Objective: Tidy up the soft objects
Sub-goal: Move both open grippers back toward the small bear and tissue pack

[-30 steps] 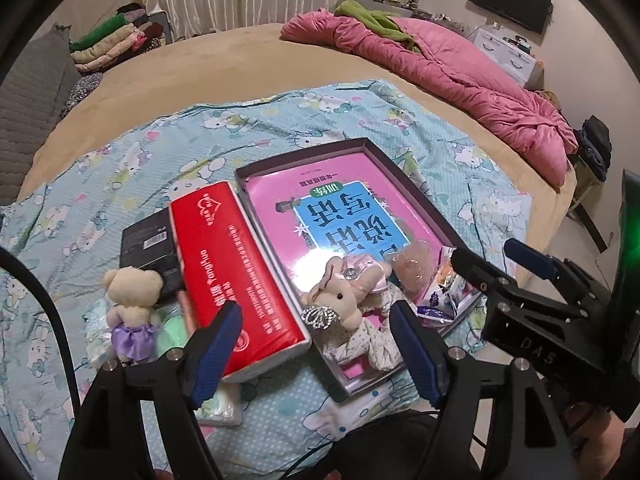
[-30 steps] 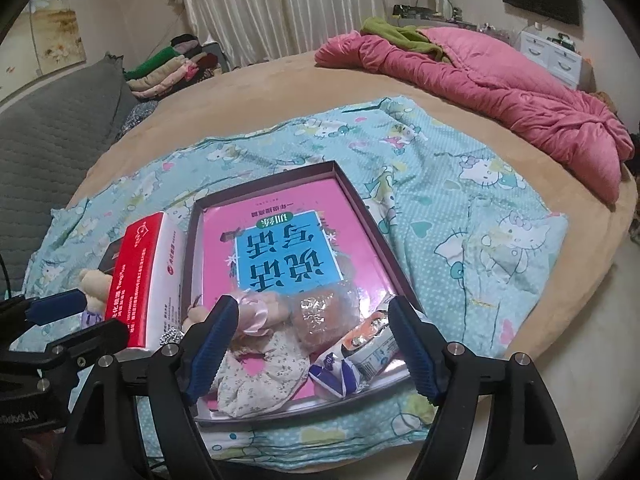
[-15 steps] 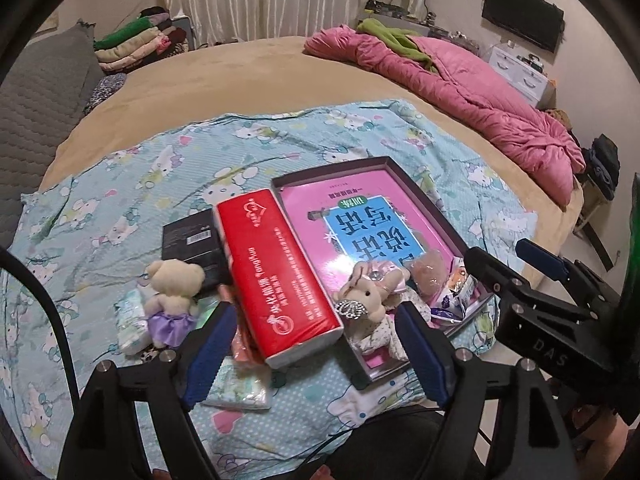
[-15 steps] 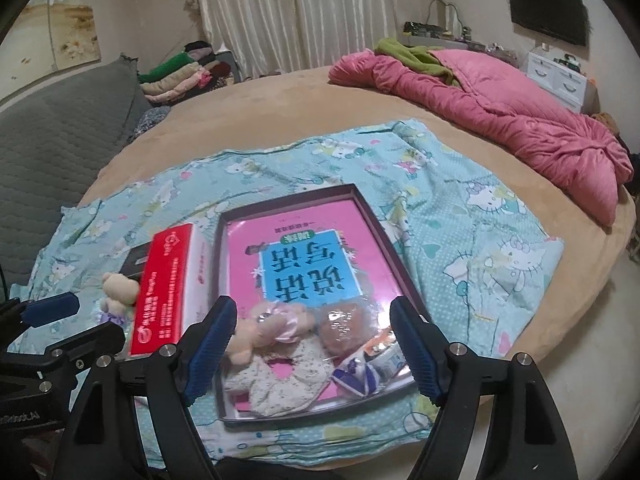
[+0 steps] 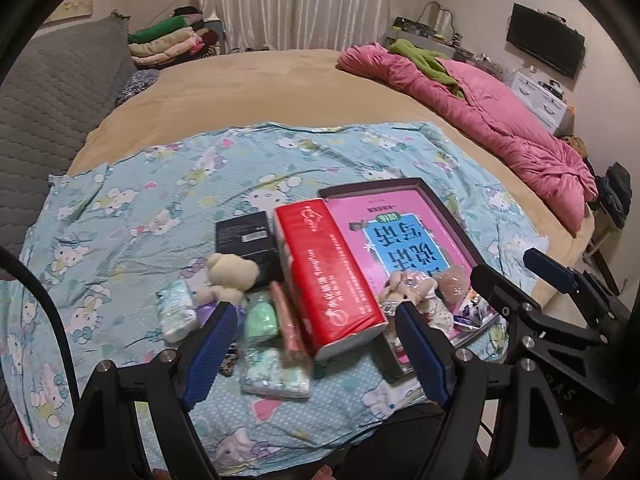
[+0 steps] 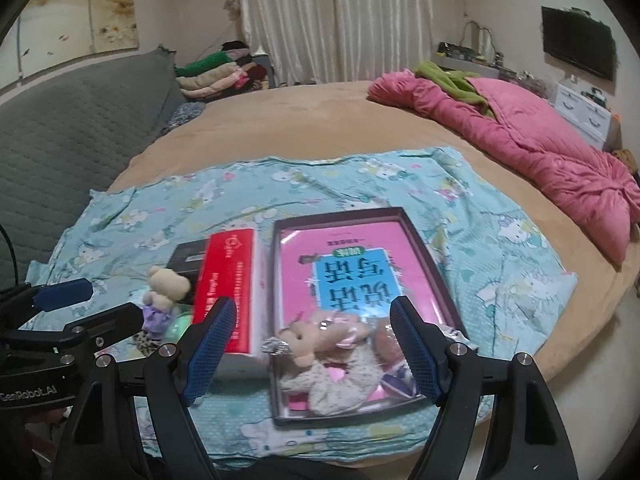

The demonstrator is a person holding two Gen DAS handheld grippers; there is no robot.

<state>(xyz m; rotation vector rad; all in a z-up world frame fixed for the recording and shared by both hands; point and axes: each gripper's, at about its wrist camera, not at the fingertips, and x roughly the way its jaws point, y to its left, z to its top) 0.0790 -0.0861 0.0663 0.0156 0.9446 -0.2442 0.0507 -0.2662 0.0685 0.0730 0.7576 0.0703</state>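
A dark shallow box (image 6: 424,256) with a pink book cover inside lies on a blue cartoon-print sheet (image 5: 152,200). At its near end lie a pink plush bunny (image 6: 320,332), a floral fabric piece (image 6: 340,380) and small packets. Left of the box are a red tissue pack (image 5: 324,268), a cream teddy bear in a purple dress (image 5: 228,272), a green soft item (image 5: 260,320) and small wipe packs (image 5: 176,312). My left gripper (image 5: 316,352) hovers open above the tissue pack. My right gripper (image 6: 312,348) hangs open above the bunny. Neither holds anything.
A black flat case (image 5: 244,236) lies behind the bear. The round tan bed (image 5: 260,84) carries a pink quilt (image 5: 480,112) at the right. A grey quilted headboard (image 6: 68,132) and folded blankets (image 6: 216,68) stand at the left; the bed's edge drops off nearby.
Both grippers have risen and pulled back from the objects, so the box, tissue pack and toys look smaller and farther. Their jaws stay wide apart and nothing was picked up.
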